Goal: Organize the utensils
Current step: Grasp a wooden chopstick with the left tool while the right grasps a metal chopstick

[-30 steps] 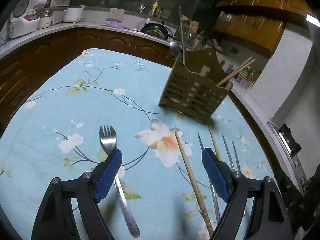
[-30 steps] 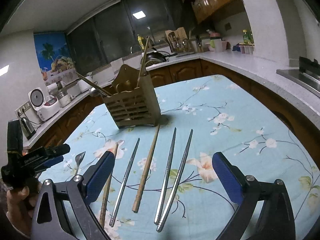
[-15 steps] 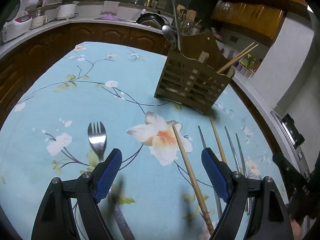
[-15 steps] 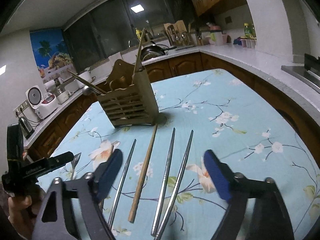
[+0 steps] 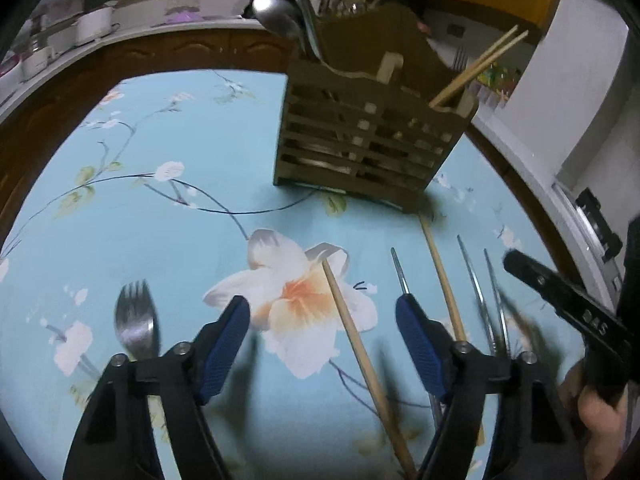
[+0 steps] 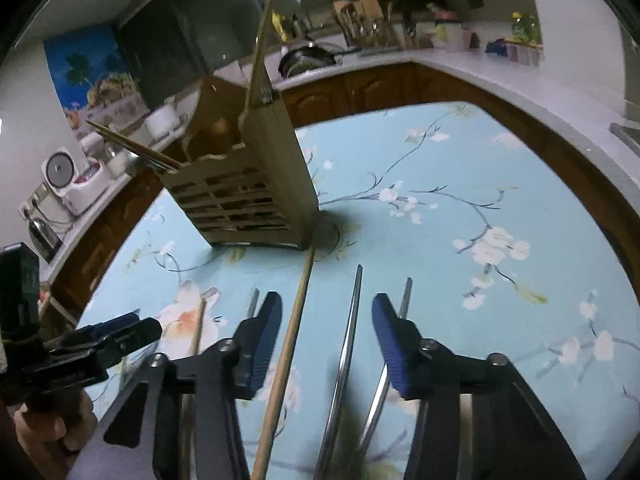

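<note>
1. Surroundings: wooden utensil rack (image 5: 372, 136) stands upright on the floral blue cloth (image 5: 180, 208) covering the counter, ahead of both grippers. A spoon (image 5: 280, 20) and a pair of bamboo chopsticks (image 5: 480, 64) stick out of its top. Rice cooker (image 6: 72, 180) and a pan (image 6: 308, 60) sit on the far worktop.
2. Loose utensils lie in a row in front of the rack: a fork (image 5: 134, 324), a wooden chopstick (image 5: 360, 344), a thin metal chopstick (image 5: 400, 272), a second wooden chopstick (image 6: 288, 352) whose tip reaches the rack's base, then two metal chopsticks (image 6: 348, 344) side by side.
3. View differences: the fork shows only in the left wrist view, just left of the gripper's left finger. The right wrist view shows the rack's solid side panel and the cloth's far right half (motion blur softens both views).
4. Left gripper (image 5: 322, 350): spread wide, holding nothing, low over the cloth; the first wooden chopstick runs between its fingers, untouched.
5. Right gripper (image 6: 326, 344): spread, narrower than the left, holding nothing. The second wooden chopstick and one metal chopstick lie between its fingers; the other metal one passes under the right finger. Contact cannot be told.
</note>
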